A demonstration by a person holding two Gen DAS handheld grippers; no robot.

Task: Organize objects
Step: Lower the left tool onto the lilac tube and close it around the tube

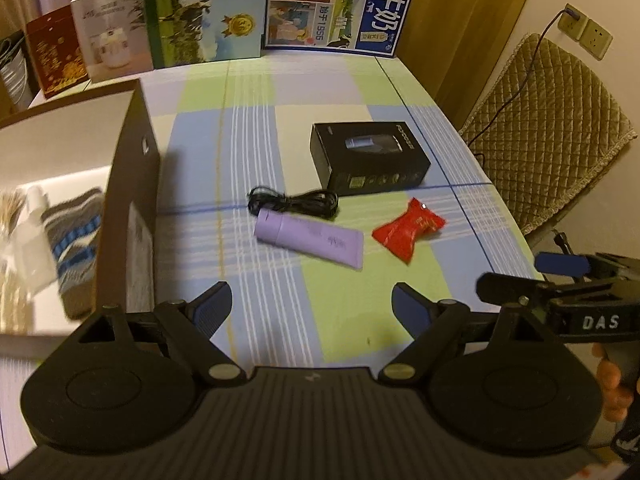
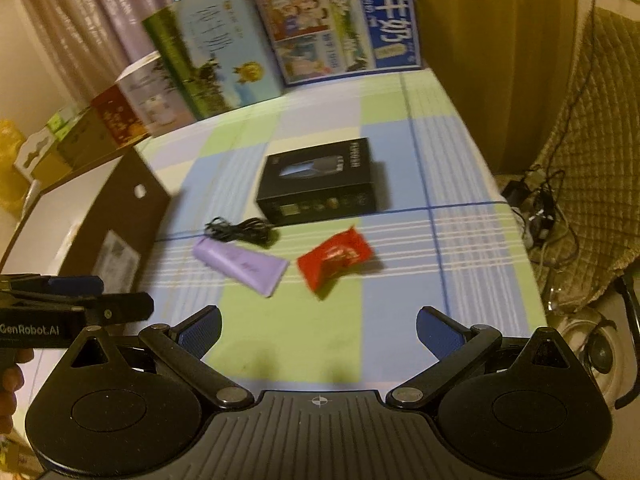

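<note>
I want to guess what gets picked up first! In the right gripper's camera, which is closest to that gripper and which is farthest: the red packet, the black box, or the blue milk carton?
1. Red packet: nearest, just ahead of the right gripper, near the middle.
2. Black box: farther back, mid-table.
3. Blue milk carton: farthest, standing at the table's far edge.

The right gripper [image 2: 319,334] hangs over the near edge of the checked tablecloth [image 2: 460,184], its blue-padded fingers [image 2: 438,336] spread wide with nothing between them. The black box [image 2: 320,182] sits mid-table. Just near and left of the box lies a coiled black cable [image 2: 240,230], with the purple tube [image 2: 242,266] right beside it, nearer still. The red packet [image 2: 334,258] lies just nearer than the box. Left of the box stands an open carton [image 2: 120,216]. The left gripper [image 2: 76,300] enters at the left edge.
</note>
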